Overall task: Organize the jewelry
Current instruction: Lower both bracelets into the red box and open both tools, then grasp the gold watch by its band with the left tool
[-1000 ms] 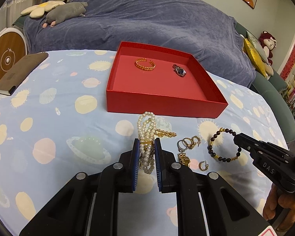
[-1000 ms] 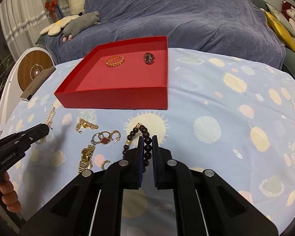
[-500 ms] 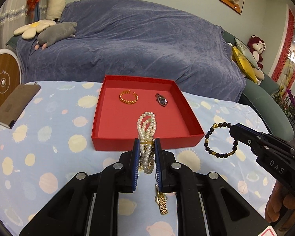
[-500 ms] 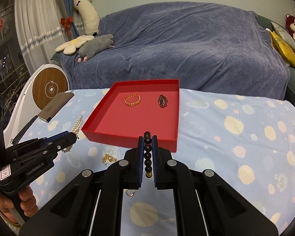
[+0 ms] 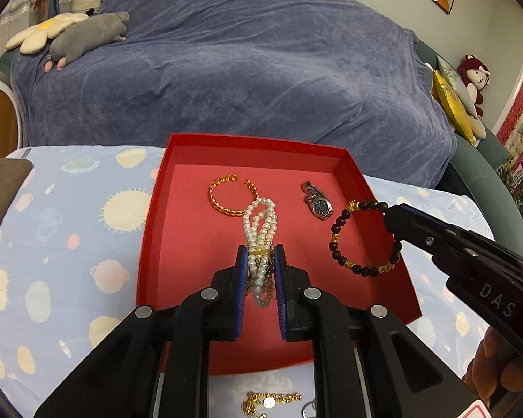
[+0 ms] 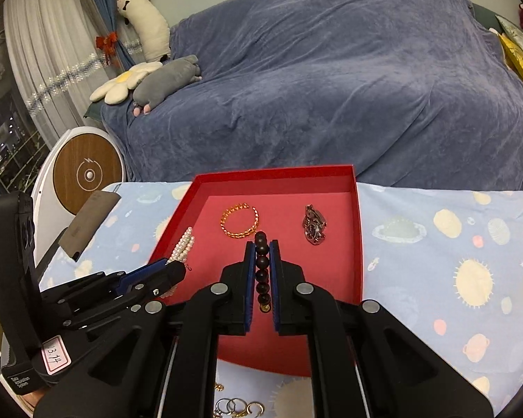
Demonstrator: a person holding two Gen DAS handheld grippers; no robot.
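Observation:
My left gripper (image 5: 260, 249) is shut on a white pearl bracelet (image 5: 259, 224) and holds it above the red tray (image 5: 157, 216). My right gripper (image 6: 262, 244) is shut on a dark bead bracelet (image 6: 262, 264), also above the tray (image 6: 357, 244); in the left wrist view the bead bracelet (image 5: 362, 268) hangs from the right gripper (image 5: 388, 210). A gold bangle (image 5: 226, 196) and a wristwatch (image 5: 318, 202) lie in the tray. The left gripper (image 6: 177, 266) with the pearls (image 6: 184, 244) shows at the left of the right wrist view.
A gold chain (image 5: 270, 400) and several rings (image 6: 237, 407) lie on the planet-print cloth (image 5: 69, 244) in front of the tray. A brown case (image 6: 87, 223) lies at the table's left. A blue-covered sofa (image 5: 244, 69) stands behind the table.
Both grippers have moved forward with their bracelets from in front of the tray to above its floor. Both stay shut on them.

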